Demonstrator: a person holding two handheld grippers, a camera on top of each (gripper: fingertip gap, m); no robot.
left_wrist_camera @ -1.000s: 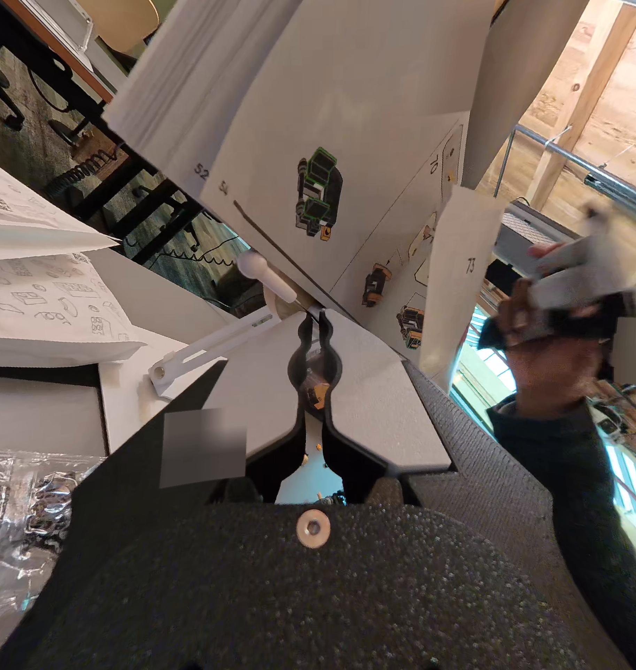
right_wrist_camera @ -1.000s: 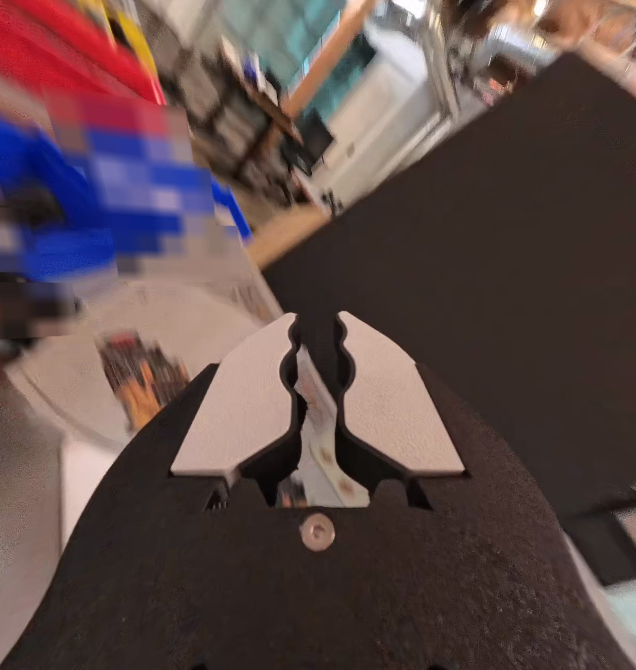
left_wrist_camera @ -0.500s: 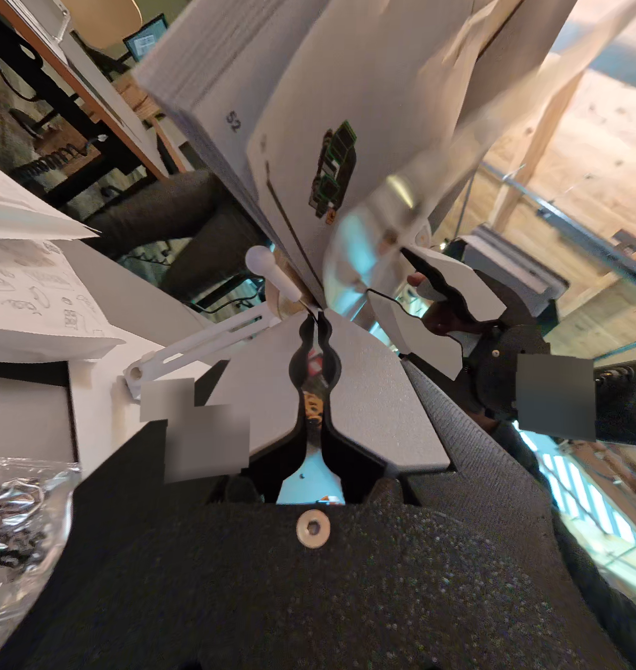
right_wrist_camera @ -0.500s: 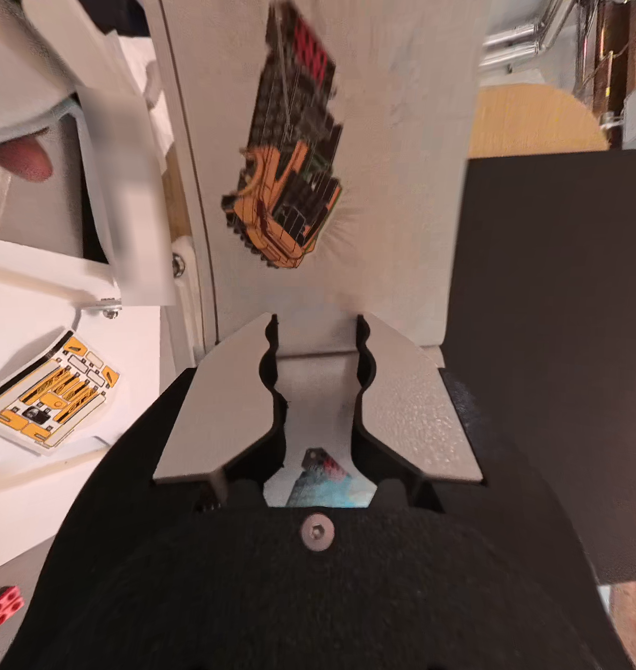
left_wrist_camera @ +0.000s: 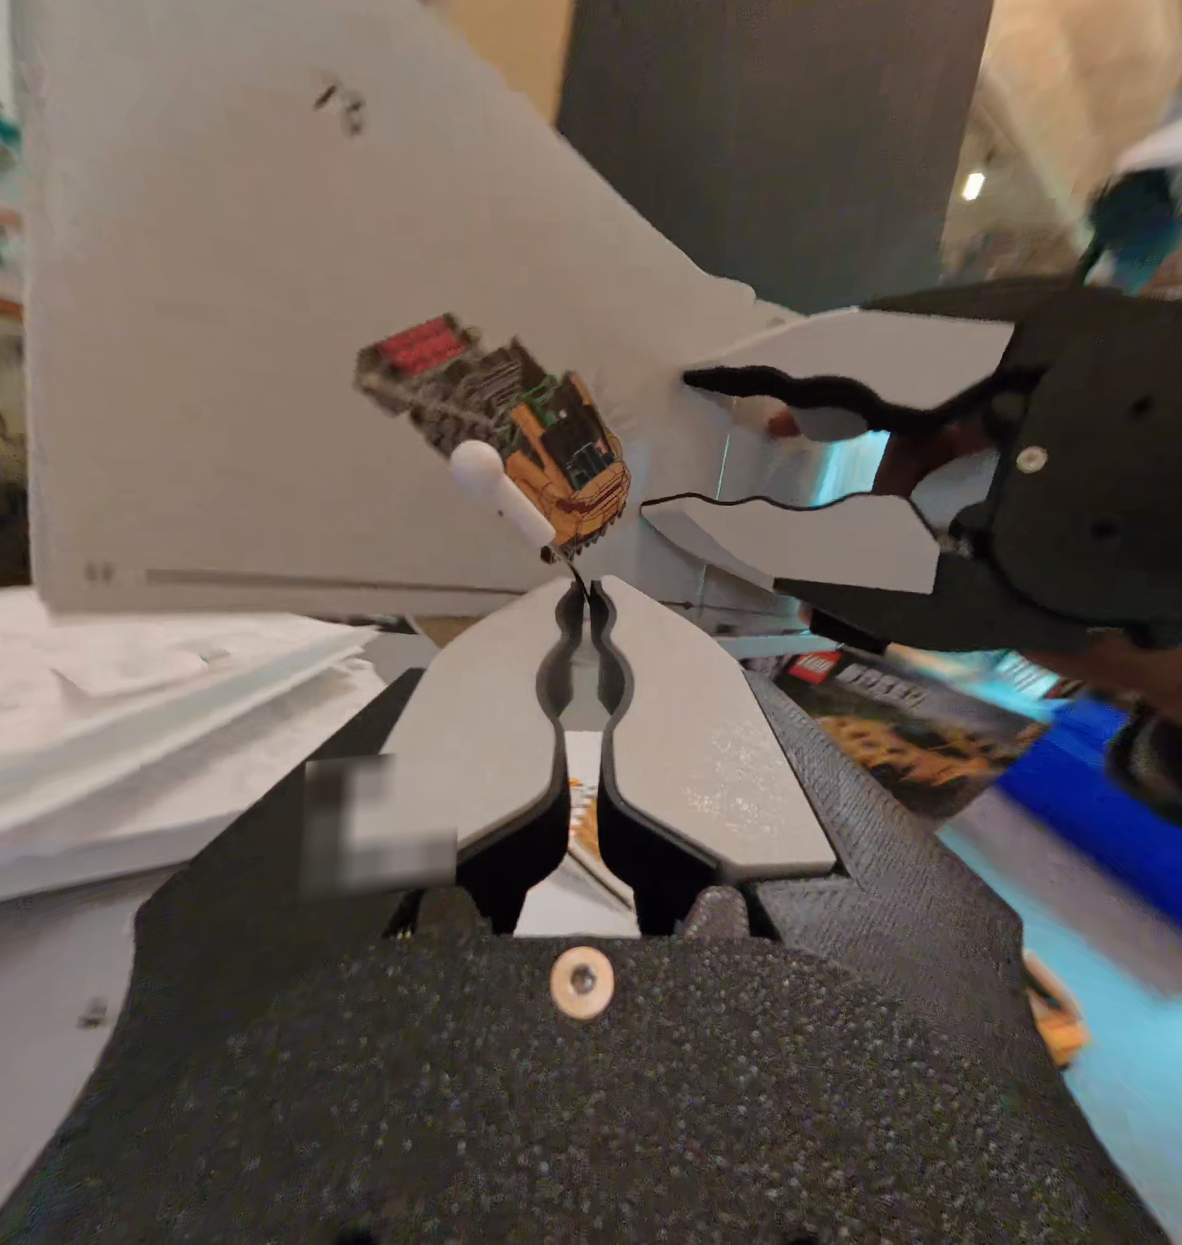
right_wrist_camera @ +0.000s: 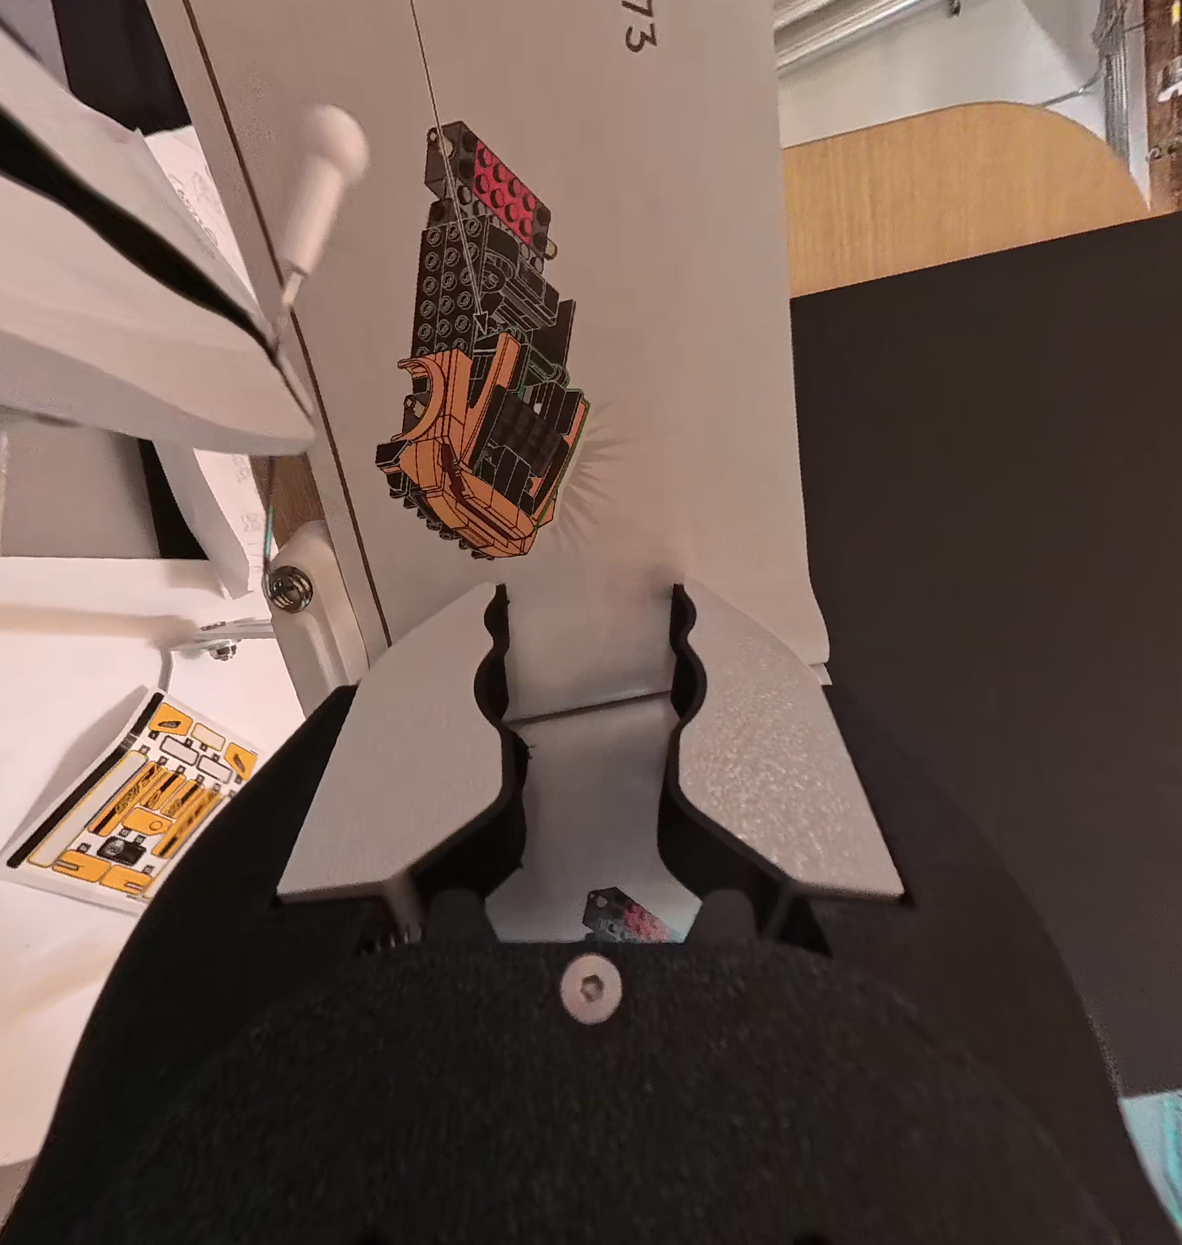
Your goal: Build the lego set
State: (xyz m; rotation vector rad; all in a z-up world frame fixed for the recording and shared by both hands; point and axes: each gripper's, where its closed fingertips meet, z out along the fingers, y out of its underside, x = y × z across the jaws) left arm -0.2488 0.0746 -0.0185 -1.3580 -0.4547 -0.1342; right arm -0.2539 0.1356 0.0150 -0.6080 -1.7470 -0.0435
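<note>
The open instruction booklet page (left_wrist_camera: 238, 337) stands upright and shows a drawing of an orange and black model (left_wrist_camera: 507, 431). My left gripper (left_wrist_camera: 584, 596) is shut on the thin wire of a white-knobbed page holder (left_wrist_camera: 480, 465) that leans against the page. My right gripper (right_wrist_camera: 588, 599) is open, its tips at the lower edge of the same page (right_wrist_camera: 642, 269), just below the drawing (right_wrist_camera: 487, 404). It also shows in the left wrist view (left_wrist_camera: 662, 444), coming in from the right. The white knob (right_wrist_camera: 325, 175) shows at upper left of the right wrist view.
Turned pages (left_wrist_camera: 136, 707) lie stacked to the left. A sticker sheet (right_wrist_camera: 130, 815) lies on the white surface at lower left. A black panel (right_wrist_camera: 1012, 606) stands to the right and a wooden chair back (right_wrist_camera: 945, 188) behind it. The set's printed box (left_wrist_camera: 911, 727) lies at right. My hands' fingertips stand some 7 centimeters from each other.
The right gripper swung in from far right to the page and opened wider. The page dropped to face me. The left gripper stayed shut on the holder's wire.
</note>
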